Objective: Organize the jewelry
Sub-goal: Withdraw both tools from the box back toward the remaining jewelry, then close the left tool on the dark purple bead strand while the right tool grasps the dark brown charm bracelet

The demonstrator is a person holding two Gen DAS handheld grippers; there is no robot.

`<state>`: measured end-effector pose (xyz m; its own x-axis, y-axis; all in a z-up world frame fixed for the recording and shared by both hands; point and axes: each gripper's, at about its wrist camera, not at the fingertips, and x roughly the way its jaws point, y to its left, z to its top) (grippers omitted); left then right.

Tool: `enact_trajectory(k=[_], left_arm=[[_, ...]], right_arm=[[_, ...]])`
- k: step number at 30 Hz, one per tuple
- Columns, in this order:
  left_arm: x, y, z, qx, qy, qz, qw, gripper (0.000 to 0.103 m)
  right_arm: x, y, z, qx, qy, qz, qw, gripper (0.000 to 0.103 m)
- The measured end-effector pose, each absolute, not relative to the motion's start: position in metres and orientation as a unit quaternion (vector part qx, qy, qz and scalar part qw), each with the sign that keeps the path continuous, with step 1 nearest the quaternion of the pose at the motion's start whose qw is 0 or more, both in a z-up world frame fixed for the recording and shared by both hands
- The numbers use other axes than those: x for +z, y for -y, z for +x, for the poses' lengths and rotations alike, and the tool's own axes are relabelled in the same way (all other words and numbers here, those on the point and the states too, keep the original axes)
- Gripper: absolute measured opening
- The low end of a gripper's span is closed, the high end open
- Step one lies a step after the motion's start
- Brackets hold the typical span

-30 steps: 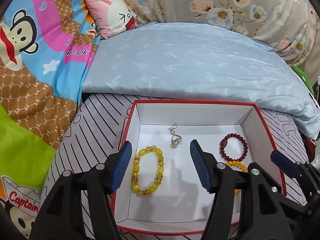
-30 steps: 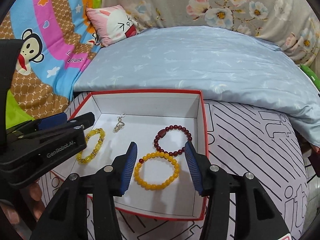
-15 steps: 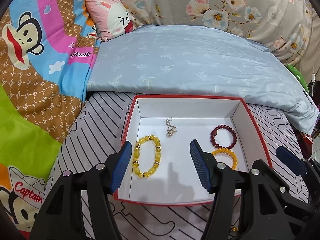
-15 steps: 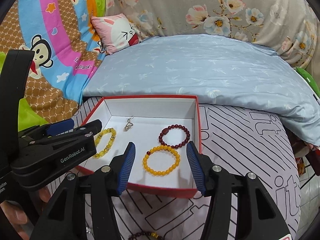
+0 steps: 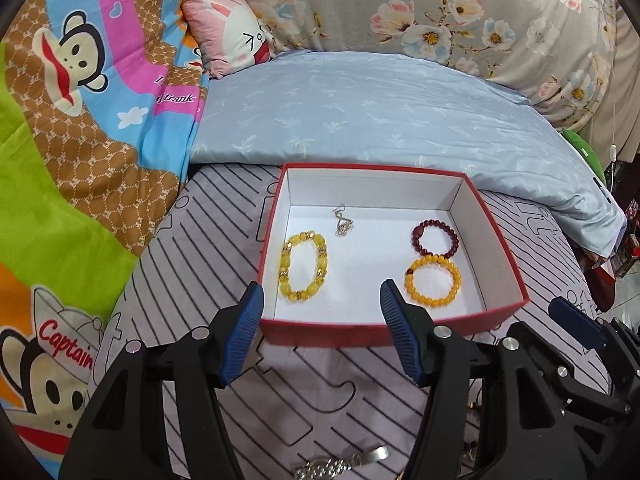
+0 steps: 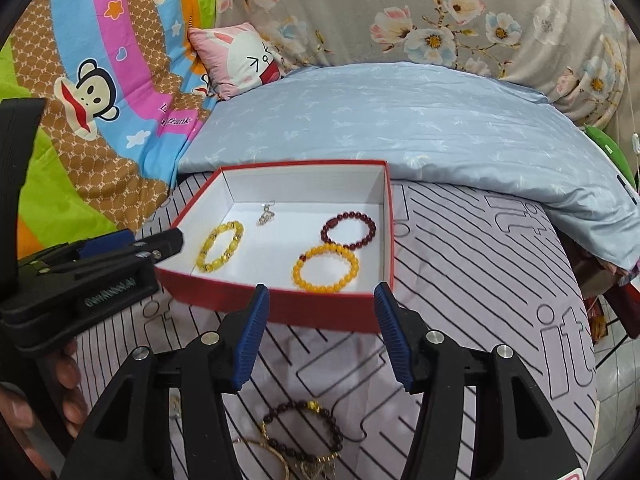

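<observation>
A red box with a white inside holds a yellow chunky bracelet, a silver pendant, a dark red bead bracelet and an orange bead bracelet. My left gripper is open and empty, just in front of the box. My right gripper is open and empty, in front of the box's right half. A dark bead bracelet with gold chains lies below the right gripper. A silver watch band lies below the left gripper.
The box sits on a grey striped bedcover. A pale blue quilt lies behind it, a cartoon monkey blanket to the left, a pink pillow at the back. The other gripper shows at each view's edge.
Both grippers have pulled back from above the box interior to in front of it. The loose jewelry on the bedcover has come into view. Both stay open.
</observation>
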<state>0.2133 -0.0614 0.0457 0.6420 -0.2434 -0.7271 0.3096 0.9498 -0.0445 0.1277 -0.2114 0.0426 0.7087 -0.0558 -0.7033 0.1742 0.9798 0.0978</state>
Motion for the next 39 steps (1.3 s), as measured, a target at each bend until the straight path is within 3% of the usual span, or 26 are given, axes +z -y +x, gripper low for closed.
enact_trajectory(k=[16,26,39], left_arm=[[0.002,0.003,0.146,-0.149,-0.444,0.026,0.883,0.058],[-0.022,-0.009,0.113,-0.154,-0.472,0.030,0.867,0.058],[-0.039,-0.016,0.088,-0.167,-0.492,0.032,0.854,0.057]], right_arm=[[-0.001,0.205,0.051,-0.083,-0.421,0.087,0.899,0.053],[-0.019,0.205,0.041,-0.081,-0.440,0.104,0.888,0.045],[-0.026,0.203,0.034,-0.082,-0.448,0.110,0.883,0.044]])
